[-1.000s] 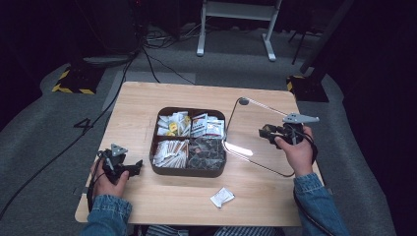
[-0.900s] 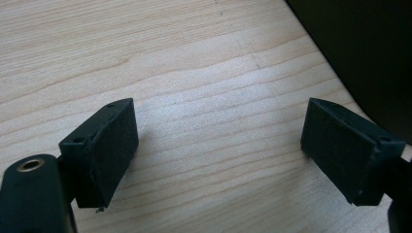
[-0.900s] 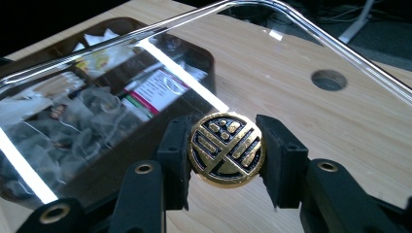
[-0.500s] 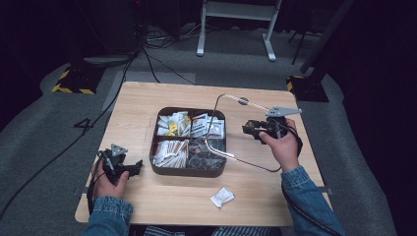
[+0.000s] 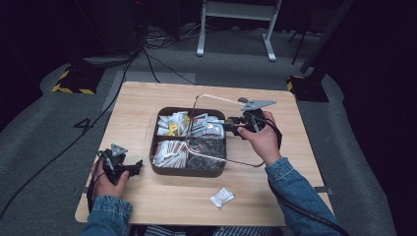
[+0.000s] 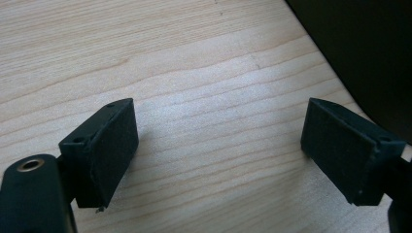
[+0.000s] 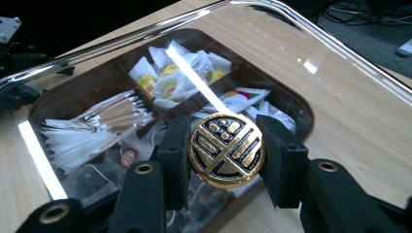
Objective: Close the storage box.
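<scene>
Lid (image 5: 216,132) tilted over box (image 5: 162,169)

Dim room, dark at the edges. Grey carpeted floor (image 5: 236,66), lit around a pale wooden worktop (image 5: 142,105). Beyond the far edge, white metal stand legs (image 5: 235,29). Black cables (image 5: 147,46) trailing across the floor at upper left. Yellow-and-black hazard-striped blocks (image 5: 73,81) left and right of the worktop.

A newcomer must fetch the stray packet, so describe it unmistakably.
Start at the wooden table and its dark four-compartment tray. Just in front of the tray, near the person's edge, lies one small white packet. Unlike the other packets, it sits outside the tray, alone on bare wood.
</scene>
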Demonstrator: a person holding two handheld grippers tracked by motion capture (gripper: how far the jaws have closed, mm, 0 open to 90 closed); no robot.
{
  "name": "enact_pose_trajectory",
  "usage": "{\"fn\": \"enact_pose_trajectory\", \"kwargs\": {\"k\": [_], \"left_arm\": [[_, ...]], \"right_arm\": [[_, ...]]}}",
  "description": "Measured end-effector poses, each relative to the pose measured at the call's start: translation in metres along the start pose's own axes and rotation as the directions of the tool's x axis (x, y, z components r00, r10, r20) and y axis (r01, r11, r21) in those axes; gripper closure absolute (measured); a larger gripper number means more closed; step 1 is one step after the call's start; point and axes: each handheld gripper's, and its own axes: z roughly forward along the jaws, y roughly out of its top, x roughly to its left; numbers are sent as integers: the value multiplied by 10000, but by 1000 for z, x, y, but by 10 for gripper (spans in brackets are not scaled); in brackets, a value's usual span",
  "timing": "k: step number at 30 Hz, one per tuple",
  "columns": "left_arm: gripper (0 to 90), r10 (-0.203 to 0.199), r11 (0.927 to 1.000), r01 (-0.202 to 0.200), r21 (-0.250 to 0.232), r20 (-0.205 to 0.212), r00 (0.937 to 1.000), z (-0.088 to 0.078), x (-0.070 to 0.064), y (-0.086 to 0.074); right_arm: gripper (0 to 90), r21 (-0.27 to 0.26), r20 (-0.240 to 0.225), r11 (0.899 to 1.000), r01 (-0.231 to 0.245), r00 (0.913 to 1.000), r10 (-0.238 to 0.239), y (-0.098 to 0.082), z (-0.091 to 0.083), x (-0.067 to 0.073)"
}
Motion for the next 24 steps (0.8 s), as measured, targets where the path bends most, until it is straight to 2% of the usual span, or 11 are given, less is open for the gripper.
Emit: {"fn": "enact_pose_trajectory", "kwargs": {"k": [7, 24], "left_arm": [[138, 7, 10000, -7, -11, -29, 10000, 0, 0, 0], [138, 4, 10000, -4, -14, -25, 10000, 0, 0, 0]], "right_arm": [[592, 208, -208, 9997, 139, 9997, -134, 11, 19, 10], [592, 467, -416, 9980, 424, 9983, -405, 26, 51, 30]]}}
